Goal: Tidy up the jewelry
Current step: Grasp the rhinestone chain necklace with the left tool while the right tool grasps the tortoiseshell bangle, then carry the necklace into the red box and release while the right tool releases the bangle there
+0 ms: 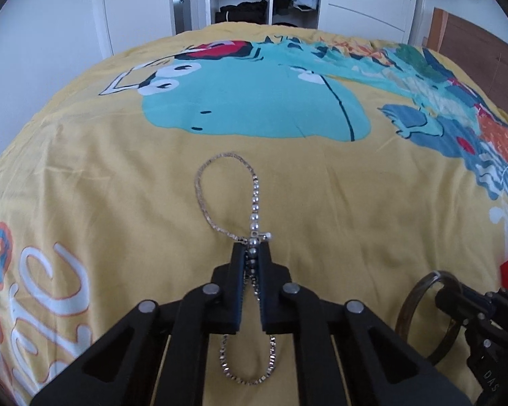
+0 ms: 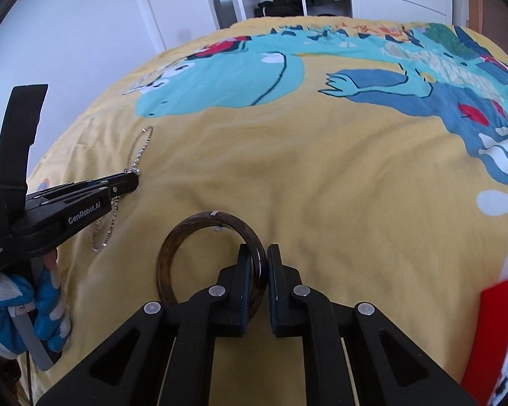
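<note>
The left gripper (image 1: 252, 253) pinches the beaded necklace (image 1: 254, 203), loops trailing either side of its tips; the right gripper (image 2: 262, 257) clamps the dark bangle (image 2: 199, 237), its ring leaning left over the yellow bedspread (image 2: 321, 186).

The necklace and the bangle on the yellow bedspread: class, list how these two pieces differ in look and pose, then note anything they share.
1. The necklace is a thin, silvery beaded chain; the bangle is a thick, dark, rigid ring.
2. The necklace lies in limp, narrow loops; the bangle keeps one round hoop.
3. The left gripper pinches the necklace; the right gripper clamps the bangle's rim.
Shared: both are jewelry, each held in shut jaws over the bedspread.
</note>
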Demonstrator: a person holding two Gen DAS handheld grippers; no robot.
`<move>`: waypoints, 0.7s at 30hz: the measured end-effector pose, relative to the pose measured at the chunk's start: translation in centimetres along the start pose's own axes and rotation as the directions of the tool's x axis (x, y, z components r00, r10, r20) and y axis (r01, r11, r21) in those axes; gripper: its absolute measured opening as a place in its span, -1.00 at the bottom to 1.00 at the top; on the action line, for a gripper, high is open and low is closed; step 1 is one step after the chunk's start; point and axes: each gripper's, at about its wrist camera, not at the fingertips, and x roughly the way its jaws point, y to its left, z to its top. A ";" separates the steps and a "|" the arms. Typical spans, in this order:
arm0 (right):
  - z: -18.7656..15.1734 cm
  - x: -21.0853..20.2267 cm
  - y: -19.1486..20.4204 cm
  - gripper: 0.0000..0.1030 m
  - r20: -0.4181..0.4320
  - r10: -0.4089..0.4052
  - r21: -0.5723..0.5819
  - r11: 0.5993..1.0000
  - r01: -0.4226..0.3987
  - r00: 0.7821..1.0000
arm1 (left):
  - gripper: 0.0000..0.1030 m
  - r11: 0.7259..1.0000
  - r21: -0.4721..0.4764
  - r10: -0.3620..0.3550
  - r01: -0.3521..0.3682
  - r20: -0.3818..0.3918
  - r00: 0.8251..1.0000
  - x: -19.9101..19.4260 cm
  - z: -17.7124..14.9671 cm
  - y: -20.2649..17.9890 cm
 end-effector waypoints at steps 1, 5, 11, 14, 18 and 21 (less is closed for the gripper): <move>-0.1 -0.6 0.3 -0.82 0.005 0.007 -0.001 1.000 -0.007 1.000 | -0.87 1.000 -0.004 -0.003 0.003 0.003 1.000 -0.6 -0.2 0.0; -0.3 -3.7 1.3 -0.82 0.037 0.005 0.014 1.000 -0.005 0.999 | -0.91 0.999 -0.033 -0.021 0.022 0.018 1.000 -4.3 -0.6 0.8; -0.7 -9.4 2.9 -0.82 0.089 -0.016 0.041 0.999 0.013 0.996 | -0.91 0.997 -0.047 -0.059 0.062 0.054 0.997 -10.6 -0.9 1.8; -0.8 -12.4 3.8 -0.82 0.120 -0.034 0.047 0.998 0.028 0.992 | -0.91 0.995 -0.046 -0.085 0.090 0.088 0.992 -14.4 -1.0 2.0; -1.3 -16.9 4.6 -0.82 0.166 -0.055 0.070 0.997 0.044 0.985 | -0.91 0.992 -0.042 -0.115 0.122 0.132 0.985 -19.2 -1.1 2.3; -1.8 -19.6 4.8 -0.82 0.197 -0.068 0.085 0.995 0.052 0.978 | -0.91 0.992 -0.017 -0.119 0.123 0.168 0.979 -22.8 -1.4 2.0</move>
